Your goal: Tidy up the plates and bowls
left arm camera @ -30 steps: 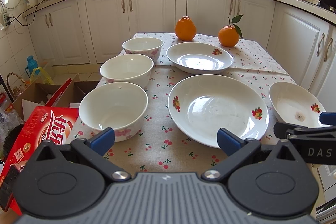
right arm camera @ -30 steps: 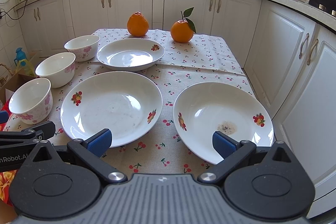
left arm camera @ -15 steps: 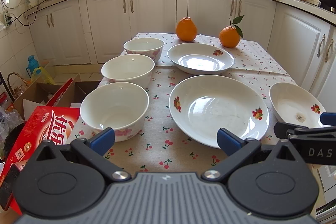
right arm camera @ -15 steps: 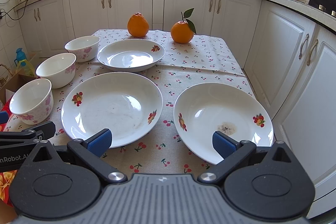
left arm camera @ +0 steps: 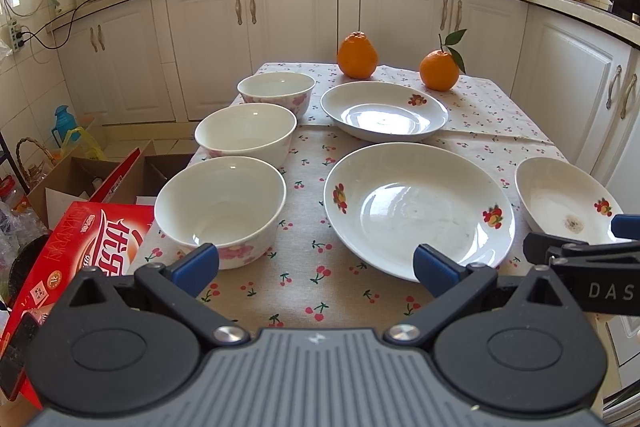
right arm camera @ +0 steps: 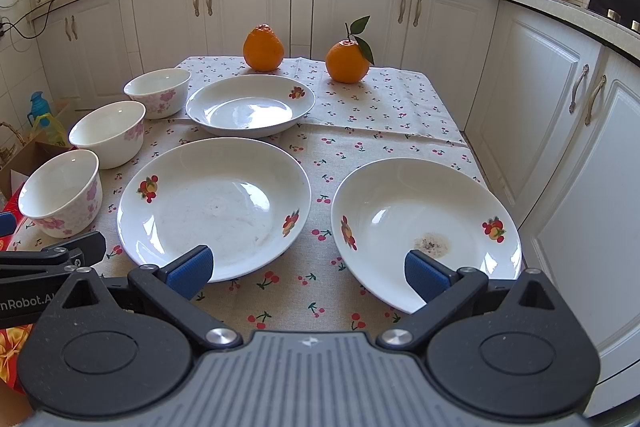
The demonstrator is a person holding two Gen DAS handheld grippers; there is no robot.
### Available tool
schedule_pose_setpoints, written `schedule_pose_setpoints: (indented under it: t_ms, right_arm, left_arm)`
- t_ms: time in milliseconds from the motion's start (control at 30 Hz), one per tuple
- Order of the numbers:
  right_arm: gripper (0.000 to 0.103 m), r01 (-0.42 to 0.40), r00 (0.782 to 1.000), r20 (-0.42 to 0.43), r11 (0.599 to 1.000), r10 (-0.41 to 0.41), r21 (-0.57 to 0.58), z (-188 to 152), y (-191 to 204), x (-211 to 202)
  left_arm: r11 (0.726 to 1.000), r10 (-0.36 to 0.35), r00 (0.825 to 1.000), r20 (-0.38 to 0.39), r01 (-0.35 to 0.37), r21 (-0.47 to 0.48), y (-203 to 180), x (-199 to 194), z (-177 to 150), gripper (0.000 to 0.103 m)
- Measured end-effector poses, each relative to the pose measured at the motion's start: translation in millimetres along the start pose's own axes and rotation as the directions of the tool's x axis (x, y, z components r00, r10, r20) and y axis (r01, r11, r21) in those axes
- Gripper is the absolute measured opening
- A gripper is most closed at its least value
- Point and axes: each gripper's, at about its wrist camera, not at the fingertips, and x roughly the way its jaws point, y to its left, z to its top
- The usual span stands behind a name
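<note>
Currently both grippers spread wide, empty: left gripper [left arm camera: 316, 263] faces the bowls [left arm camera: 220, 205], right gripper [right arm camera: 306, 265] the plates [right arm camera: 214, 203] — prob. pre-stacking.

On the bench [right arm camera: 400, 107] three bowls stand in a row along the left edge: the near bowl [right arm camera: 60, 193], the middle bowl [right arm camera: 108, 133] behind it, and the far bowl [right arm camera: 158, 91] behind that. To the right of the near bowl lies the centre plate [right arm camera: 214, 205], and right of that, near the bench's right edge, the right plate [right arm camera: 424, 227]. Behind the centre plate, beside the far bowl, sits the far plate [right arm camera: 250, 105]. Two oranges stand at the back: the left orange [right arm camera: 263, 49] behind the far plate, the leafed orange [right arm camera: 347, 61] to its right. A carton [left arm camera: 80, 247] lies off the bench's left edge, below the near bowl.
</note>
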Motion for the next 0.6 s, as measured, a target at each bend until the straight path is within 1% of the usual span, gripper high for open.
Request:
schedule_pose_setpoints:
  t_ms: [600]
  right_arm:
    - [0.103, -0.014, 1.0, 0.007, 1.0, 0.014, 0.001, -0.3, -0.5, -0.2]
  left_arm:
    - [1.0, 0.007, 1.0, 0.002, -0.007, -0.011, -0.3, 1.9, 1.0, 0.102]
